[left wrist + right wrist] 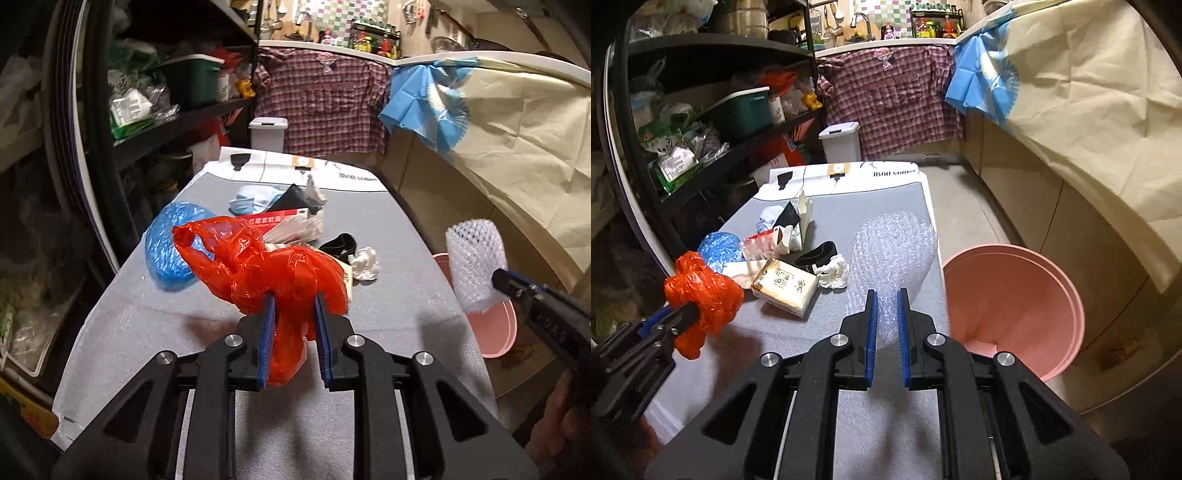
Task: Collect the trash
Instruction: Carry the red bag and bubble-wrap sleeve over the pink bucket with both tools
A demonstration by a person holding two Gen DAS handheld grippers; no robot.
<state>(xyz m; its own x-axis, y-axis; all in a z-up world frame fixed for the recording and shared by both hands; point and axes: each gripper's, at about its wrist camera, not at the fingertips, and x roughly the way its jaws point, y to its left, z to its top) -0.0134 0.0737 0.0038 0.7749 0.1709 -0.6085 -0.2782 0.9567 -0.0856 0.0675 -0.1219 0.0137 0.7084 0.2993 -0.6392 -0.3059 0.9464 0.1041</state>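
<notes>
The right claw [886, 314], pinching the white foam net [894, 251], is nearer the pink bin [1027, 295], which stands just right of the bench [849, 206], while the left claw [294, 317], pinching the red plastic bag [258, 262], is farther left.

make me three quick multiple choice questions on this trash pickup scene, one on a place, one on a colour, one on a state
1. Where is the pink bin?
A. on the table
B. on the floor beside the table's right edge
C. on the shelf

2. What colour is the plastic bag in the left gripper?
A. red
B. green
C. white

3. What is the right gripper doing?
A. standing open
B. pinching bubble wrap
C. holding a tissue pack

Answers: 1 B, it stands below the table edge; 2 A, red film bunches between the pads; 3 B, the pads clamp the wrap.
</notes>
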